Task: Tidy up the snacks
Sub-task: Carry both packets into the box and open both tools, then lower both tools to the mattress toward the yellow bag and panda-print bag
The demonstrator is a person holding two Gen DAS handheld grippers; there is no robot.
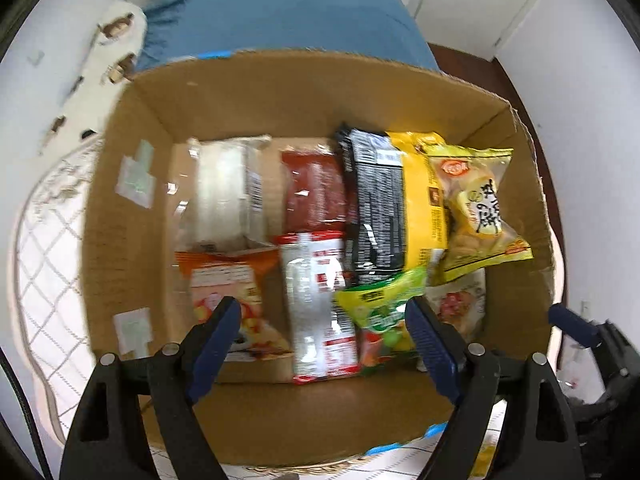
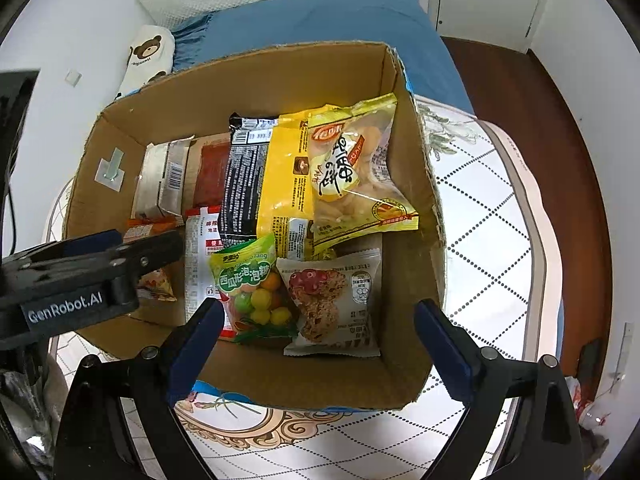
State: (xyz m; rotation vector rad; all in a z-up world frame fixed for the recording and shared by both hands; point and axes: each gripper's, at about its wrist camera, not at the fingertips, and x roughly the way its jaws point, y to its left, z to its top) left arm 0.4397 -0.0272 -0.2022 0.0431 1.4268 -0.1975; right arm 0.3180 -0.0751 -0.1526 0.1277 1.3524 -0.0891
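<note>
Presently both claws hang over the cardboard box (image 2: 248, 80), pointing down into it, and neither carries anything: the left claw (image 1: 324, 332) stands with its jaws apart above the orange packet (image 1: 224, 304) and the red-and-white packet (image 1: 320, 308), and the right claw (image 2: 318, 336) stands wide above the green candy bag (image 2: 252, 288) and the oat cookie packet (image 2: 332, 304). The snacks lie packed on the box floor; the black packet (image 2: 242, 184), the yellow packet (image 2: 284, 184) and the clear yellow snack bag (image 2: 352, 168) overlap toward 1 o'clock in the right wrist view, with a pale carton (image 2: 164, 180) at 10 o'clock. Judged from this, the step in hand is a release into the box, with the placing apparently complete. The next move would call for a straight lift clear of the rim before any sideways travel. Box walls stand high on all sides, and the right wall sits just beside the snack bag. Open floor remains along the near wall at 6 o'clock. The claws work close together, so the left claw's body limits room at 9 o'clock. The box rests on a patterned bench (image 2: 480, 240).
</note>
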